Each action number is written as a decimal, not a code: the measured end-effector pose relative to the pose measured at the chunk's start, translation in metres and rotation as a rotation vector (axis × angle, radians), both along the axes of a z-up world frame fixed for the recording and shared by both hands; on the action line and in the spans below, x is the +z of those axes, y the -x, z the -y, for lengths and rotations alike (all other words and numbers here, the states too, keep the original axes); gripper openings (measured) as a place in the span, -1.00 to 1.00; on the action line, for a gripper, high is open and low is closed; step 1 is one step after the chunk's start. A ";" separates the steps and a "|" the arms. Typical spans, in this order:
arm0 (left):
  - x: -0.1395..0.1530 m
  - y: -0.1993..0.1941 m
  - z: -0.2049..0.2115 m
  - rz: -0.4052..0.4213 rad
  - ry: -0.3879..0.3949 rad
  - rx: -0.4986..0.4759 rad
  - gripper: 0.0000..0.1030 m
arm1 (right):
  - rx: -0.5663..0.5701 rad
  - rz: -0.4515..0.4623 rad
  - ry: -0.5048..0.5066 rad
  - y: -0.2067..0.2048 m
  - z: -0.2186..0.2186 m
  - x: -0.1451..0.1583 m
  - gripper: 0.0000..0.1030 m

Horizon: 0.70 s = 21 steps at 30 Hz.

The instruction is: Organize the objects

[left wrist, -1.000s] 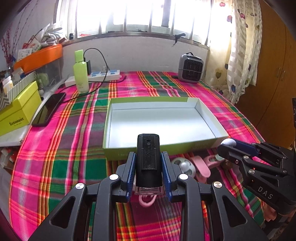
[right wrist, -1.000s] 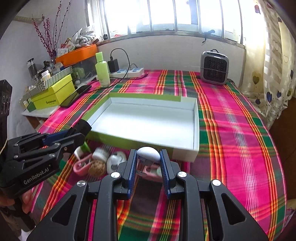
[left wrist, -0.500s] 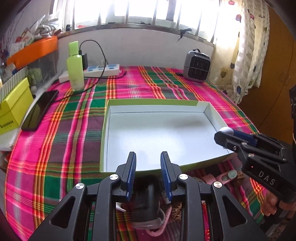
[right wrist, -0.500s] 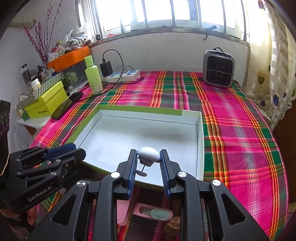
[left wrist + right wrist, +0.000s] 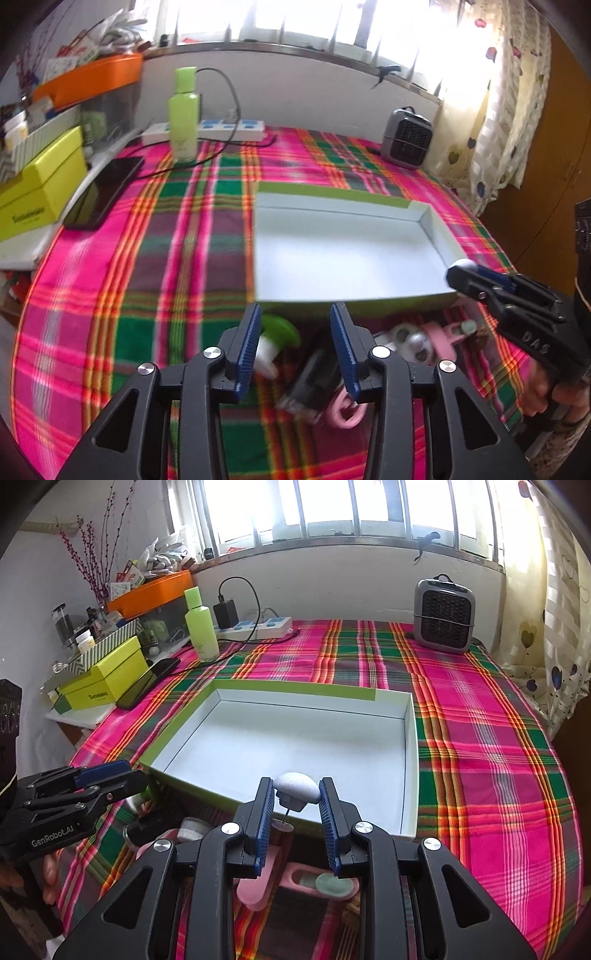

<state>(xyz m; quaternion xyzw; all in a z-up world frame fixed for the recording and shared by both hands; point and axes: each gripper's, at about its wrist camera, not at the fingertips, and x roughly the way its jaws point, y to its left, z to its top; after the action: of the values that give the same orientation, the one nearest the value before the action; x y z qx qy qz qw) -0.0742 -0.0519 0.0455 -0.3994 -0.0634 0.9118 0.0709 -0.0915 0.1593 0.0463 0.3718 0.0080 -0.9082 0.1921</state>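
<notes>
The shallow rectangular cardboard tray (image 5: pixel 412 760), white inside with lime-green outer walls, lay open on the pink, green and orange plaid tablecloth (image 5: pixel 480 738), and nothing lay on its white floor. The right gripper (image 5: pixel 295 812) hovered over the tray's near edge, its blue-ribbed fingers pinching a small white dome-shaped object with a thin pin and a little disc hanging below it (image 5: pixel 296 788). In front of the tray, on the cloth, lay a loose cluster of small things: a pink oblong case with a pale green oval inset (image 5: pixel 317 882), a black rectangular device (image 5: pixel 314 380) lying tilted, a pink ring (image 5: pixel 345 410), a white cylinder with a green disc-shaped end (image 5: pixel 273 339) and a white-and-silver round piece (image 5: pixel 410 336). The left gripper (image 5: pixel 295 350) hung just above this cluster with its jaws opening; the black device showed below and between them, blurred, not pressed by the pads. Farther back stood a lime-green plastic bottle (image 5: pixel 201 627), a white power strip with a black charger plugged in (image 5: pixel 258 626), a grey grilled fan heater (image 5: pixel 443 616), a black phone (image 5: pixel 147 681) and a yellow-green lidded box (image 5: pixel 107 679).
</notes>
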 end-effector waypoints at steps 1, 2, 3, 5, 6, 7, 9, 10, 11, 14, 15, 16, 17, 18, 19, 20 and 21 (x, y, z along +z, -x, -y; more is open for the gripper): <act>-0.002 -0.002 0.002 0.006 -0.002 0.005 -0.24 | 0.000 -0.001 0.002 -0.002 -0.001 0.000 -0.49; -0.003 -0.006 0.004 0.009 -0.010 -0.001 -0.20 | 0.001 -0.002 0.006 -0.004 -0.001 0.001 -0.49; -0.004 -0.009 0.004 0.010 -0.015 -0.012 -0.16 | 0.001 -0.003 0.008 -0.005 -0.001 0.001 -0.49; -0.007 -0.014 0.003 0.016 -0.012 -0.035 -0.14 | 0.002 -0.005 0.010 -0.008 -0.002 0.001 -0.49; -0.008 -0.015 0.001 0.017 -0.012 -0.047 -0.14 | 0.004 -0.007 0.009 -0.009 -0.002 0.001 -0.49; -0.010 -0.017 0.000 0.020 -0.015 -0.057 -0.14 | 0.006 -0.007 0.009 -0.010 -0.002 0.001 -0.49; -0.014 -0.020 -0.002 0.036 -0.024 -0.074 -0.14 | 0.008 -0.006 0.011 -0.012 -0.001 0.001 -0.49; -0.016 -0.020 -0.004 0.045 -0.029 -0.076 -0.14 | 0.009 -0.005 0.013 -0.013 -0.001 0.001 -0.49; -0.018 -0.021 -0.005 0.052 -0.029 -0.079 -0.14 | 0.010 -0.004 0.014 -0.014 -0.001 0.001 -0.49; -0.021 -0.025 -0.008 0.058 -0.020 -0.080 -0.14 | 0.014 -0.005 0.013 -0.016 -0.001 0.000 -0.49; -0.023 -0.026 -0.009 0.062 -0.019 -0.080 -0.14 | 0.015 -0.005 0.013 -0.017 -0.001 0.000 -0.49; -0.024 -0.026 -0.009 0.068 -0.014 -0.077 -0.14 | 0.014 -0.005 0.014 -0.017 -0.001 0.000 -0.49; -0.026 -0.025 -0.009 0.077 0.000 -0.069 -0.13 | 0.015 -0.004 0.015 -0.017 -0.001 0.000 -0.49; -0.026 -0.026 -0.008 0.070 0.003 -0.065 -0.13 | 0.015 -0.004 0.017 -0.017 -0.001 0.000 -0.49; -0.026 -0.026 -0.007 0.069 0.010 -0.059 -0.13 | 0.015 -0.004 0.018 -0.018 -0.001 0.000 -0.49; -0.026 -0.026 -0.005 0.069 0.013 -0.049 -0.14 | 0.016 -0.004 0.019 -0.018 -0.001 0.000 -0.49; -0.026 -0.025 -0.004 0.070 0.012 -0.044 -0.14 | 0.017 -0.005 0.019 -0.018 -0.001 0.000 -0.49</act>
<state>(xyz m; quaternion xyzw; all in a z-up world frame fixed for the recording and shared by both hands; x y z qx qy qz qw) -0.0491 -0.0482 0.0191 -0.4327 -0.0513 0.8959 0.0864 -0.0734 0.1601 0.0465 0.3675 0.0028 -0.9075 0.2034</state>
